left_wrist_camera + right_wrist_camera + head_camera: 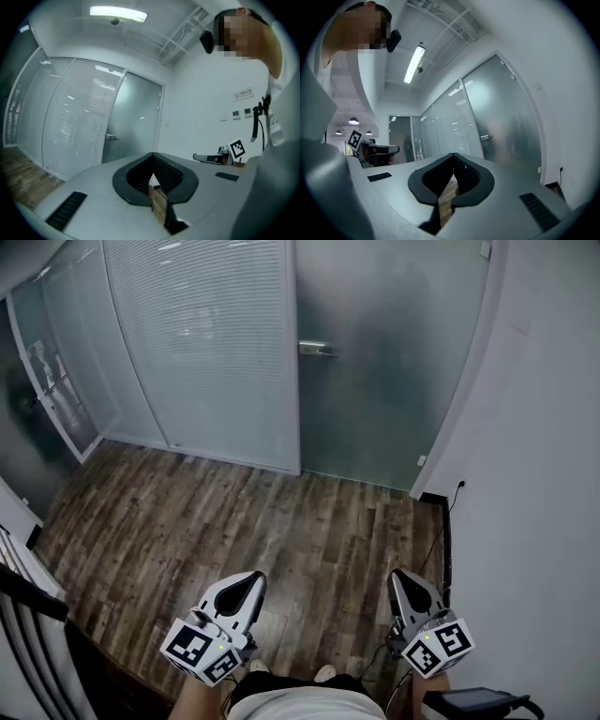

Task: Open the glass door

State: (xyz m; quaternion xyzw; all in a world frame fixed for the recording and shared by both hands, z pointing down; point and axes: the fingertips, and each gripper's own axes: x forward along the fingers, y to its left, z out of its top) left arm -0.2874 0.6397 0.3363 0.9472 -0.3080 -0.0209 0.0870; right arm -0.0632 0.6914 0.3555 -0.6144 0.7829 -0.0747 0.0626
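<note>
The frosted glass door stands shut straight ahead, across the wooden floor, with a metal lever handle at its left edge. Both grippers are held low, close to the person's body and far from the door. My left gripper points toward the door with its jaws shut and nothing between them. My right gripper is also shut and holds nothing. In the left gripper view the door and handle lie beyond the shut left gripper. The right gripper view shows the door and handle past the right gripper.
A glass partition with white blinds adjoins the door on the left. A white wall runs along the right, with a socket and cable at its foot. Wooden floor lies between me and the door. A dark rail stands at lower left.
</note>
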